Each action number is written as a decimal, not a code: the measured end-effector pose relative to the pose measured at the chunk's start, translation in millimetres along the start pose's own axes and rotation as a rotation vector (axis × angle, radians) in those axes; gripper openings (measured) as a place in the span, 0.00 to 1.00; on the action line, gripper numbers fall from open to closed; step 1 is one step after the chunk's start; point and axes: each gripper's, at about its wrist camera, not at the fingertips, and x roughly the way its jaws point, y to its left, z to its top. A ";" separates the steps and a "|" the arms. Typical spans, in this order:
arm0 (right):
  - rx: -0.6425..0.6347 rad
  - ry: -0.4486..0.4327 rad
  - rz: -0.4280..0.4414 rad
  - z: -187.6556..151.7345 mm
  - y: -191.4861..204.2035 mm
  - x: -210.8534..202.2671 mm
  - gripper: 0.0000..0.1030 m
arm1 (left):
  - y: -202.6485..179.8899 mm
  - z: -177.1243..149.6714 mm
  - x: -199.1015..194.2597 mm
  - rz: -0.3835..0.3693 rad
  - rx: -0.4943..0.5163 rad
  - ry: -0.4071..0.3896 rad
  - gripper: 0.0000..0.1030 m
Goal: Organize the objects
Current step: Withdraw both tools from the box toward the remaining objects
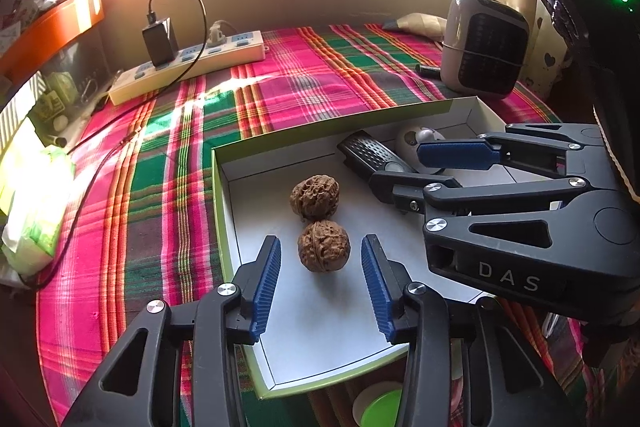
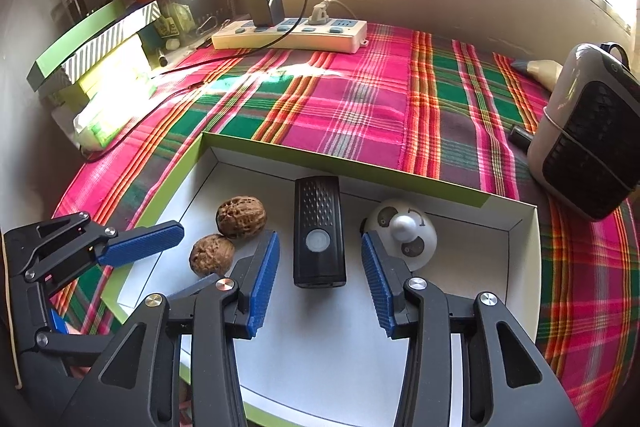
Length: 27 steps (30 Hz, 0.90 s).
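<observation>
Blue-padded, our left gripper (image 1: 320, 283) is hanging open around the nearer wrinkled brown walnut (image 1: 324, 246), pads clear of it; our right gripper (image 2: 320, 279) is standing open astride the black ribbed rectangular remote (image 2: 319, 231). Both are lying inside the white-lined green cardboard tray (image 2: 496, 223). Round shells could be rolling if nudged.

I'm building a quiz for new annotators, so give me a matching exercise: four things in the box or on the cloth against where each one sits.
Things:
1. walnuts
2. black remote
3. white round gadget
4. power strip

Places:
A. on the plaid cloth by the far wall
B. box middle, between the right gripper's open jaws
C. box left side
D. box right of the remote

Pairs: 1-C, 2-B, 3-D, 4-A
</observation>
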 end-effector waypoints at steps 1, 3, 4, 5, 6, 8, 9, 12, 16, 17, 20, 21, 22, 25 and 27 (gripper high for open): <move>0.001 -0.001 0.000 -0.4 0.0 -1.2 0.43 | 0.1 -0.4 -0.7 0.002 -0.002 -0.001 0.39; 0.004 -0.008 -0.007 -1.3 -0.2 -4.7 0.43 | 0.3 -0.9 -2.3 0.003 -0.004 -0.003 0.39; 0.007 -0.011 -0.009 -1.7 -0.5 -6.4 0.43 | 0.7 -1.2 -3.9 0.005 -0.006 -0.005 0.39; 0.011 -0.014 -0.008 -2.5 -1.1 -8.5 0.43 | 1.1 -1.9 -6.0 0.009 -0.008 -0.008 0.40; 0.014 -0.016 -0.009 -3.3 -1.5 -10.1 0.43 | 1.3 -1.7 -7.8 0.012 -0.012 -0.012 0.40; 0.018 -0.025 -0.007 -6.0 -2.1 -15.2 0.43 | 2.1 -2.6 -13.6 0.006 -0.019 -0.025 0.40; 0.018 -0.030 -0.006 -7.5 -2.0 -17.8 0.43 | 2.5 -2.8 -16.0 0.005 -0.021 -0.029 0.40; 0.029 -0.039 -0.009 -11.5 -2.8 -24.8 0.43 | 3.6 -4.8 -23.0 0.009 -0.028 -0.044 0.40; 0.042 -0.051 -0.014 -18.8 -5.1 -33.9 0.43 | 7.5 -10.6 -30.9 0.008 -0.050 -0.056 0.40; 0.045 -0.055 -0.014 -20.4 -5.6 -36.2 0.43 | 7.5 -12.1 -32.7 0.007 -0.051 -0.058 0.40; 0.055 -0.065 -0.017 -26.1 -6.8 -43.1 0.43 | 8.1 -18.2 -39.0 0.002 -0.059 -0.067 0.40; 0.056 -0.070 -0.019 -28.2 -6.9 -45.4 0.43 | 8.2 -19.8 -41.1 0.000 -0.061 -0.071 0.40; 0.057 -0.075 -0.021 -30.2 -7.4 -48.0 0.43 | 8.2 -21.3 -43.4 -0.001 -0.066 -0.075 0.40; 0.065 -0.087 -0.026 -36.4 -8.9 -54.6 0.43 | 9.5 -26.9 -50.5 -0.008 -0.084 -0.091 0.40; 0.074 -0.098 -0.031 -42.0 -10.3 -60.2 0.43 | 10.2 -29.8 -54.8 -0.015 -0.094 -0.103 0.40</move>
